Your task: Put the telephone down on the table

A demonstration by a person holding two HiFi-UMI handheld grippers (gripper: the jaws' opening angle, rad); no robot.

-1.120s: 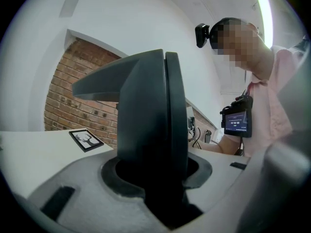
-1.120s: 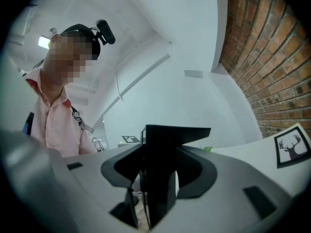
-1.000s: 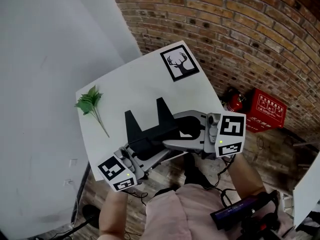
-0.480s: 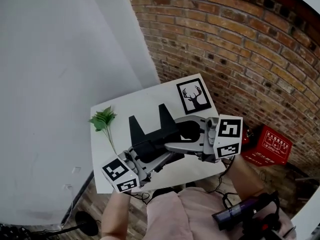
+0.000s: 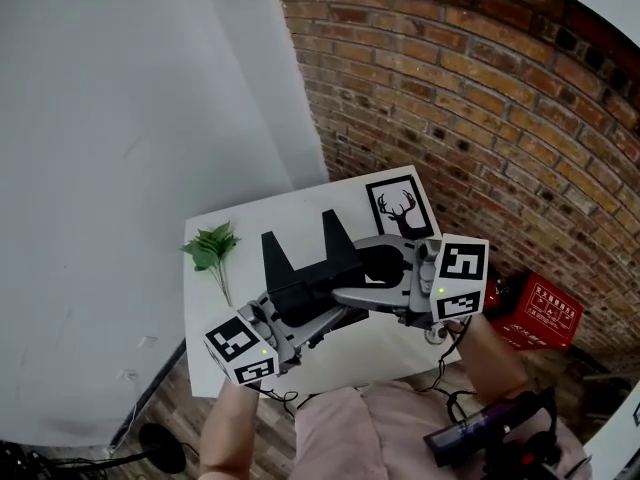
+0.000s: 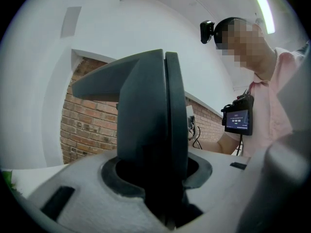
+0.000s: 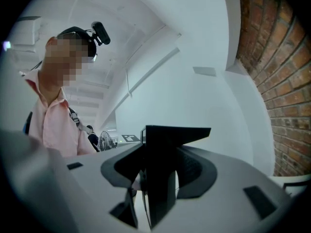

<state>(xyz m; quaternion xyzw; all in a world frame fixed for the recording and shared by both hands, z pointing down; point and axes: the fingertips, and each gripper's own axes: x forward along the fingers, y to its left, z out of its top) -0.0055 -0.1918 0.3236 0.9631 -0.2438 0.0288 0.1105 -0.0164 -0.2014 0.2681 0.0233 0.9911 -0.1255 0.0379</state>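
The black angular telephone (image 5: 300, 260), with two upright prongs, hangs over the near half of the white table (image 5: 262, 213), held from both sides. My left gripper (image 5: 318, 311) reaches in from the lower left and is shut on the phone's near end. My right gripper (image 5: 362, 270) comes in from the right and is shut on its other end. In the left gripper view the dark phone body (image 6: 150, 125) stands clamped between the grey jaws of the left gripper (image 6: 156, 191). In the right gripper view the black phone edge (image 7: 163, 164) sits pinched in the right gripper (image 7: 156, 186).
A green leafy sprig (image 5: 212, 249) lies at the table's left edge. A framed deer picture (image 5: 402, 209) lies at its far right corner. A brick wall (image 5: 470, 88) rises behind, a white panel (image 5: 130, 118) stands to the left, and a red crate (image 5: 541, 313) sits on the floor at right.
Both grippers have carried the telephone together farther over the table, toward the brick wall and slightly up. Neither grip has changed.
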